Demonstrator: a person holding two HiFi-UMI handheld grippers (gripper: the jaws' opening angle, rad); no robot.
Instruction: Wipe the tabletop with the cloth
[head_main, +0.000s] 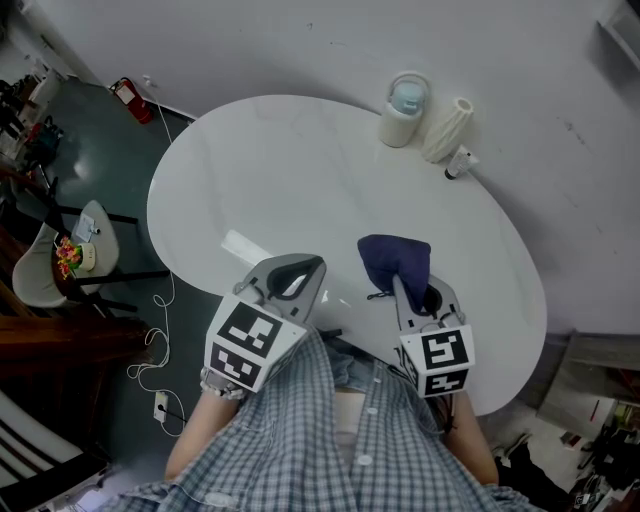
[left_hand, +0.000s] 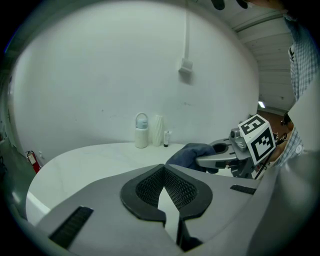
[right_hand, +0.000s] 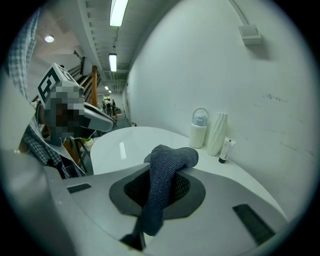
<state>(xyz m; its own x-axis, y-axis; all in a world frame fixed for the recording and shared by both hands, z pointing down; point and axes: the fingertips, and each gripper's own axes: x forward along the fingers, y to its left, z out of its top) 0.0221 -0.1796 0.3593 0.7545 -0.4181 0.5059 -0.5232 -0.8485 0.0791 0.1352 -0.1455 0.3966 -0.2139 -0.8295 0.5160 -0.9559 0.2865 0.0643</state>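
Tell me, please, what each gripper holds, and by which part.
The right gripper is shut on the cloth, pinching one bunched end; the left gripper holds nothing.

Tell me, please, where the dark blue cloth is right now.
In the head view the cloth hangs from the right gripper over the table's near right part, well short of the bottle and vase.

The head camera looks steeply down on the table (head_main: 300, 160). Cameras riding the left tongs (head_main: 300, 275) and right tongs (head_main: 412, 287) look low across it, both seeing the bottle (left_hand: 141, 131) beyond.
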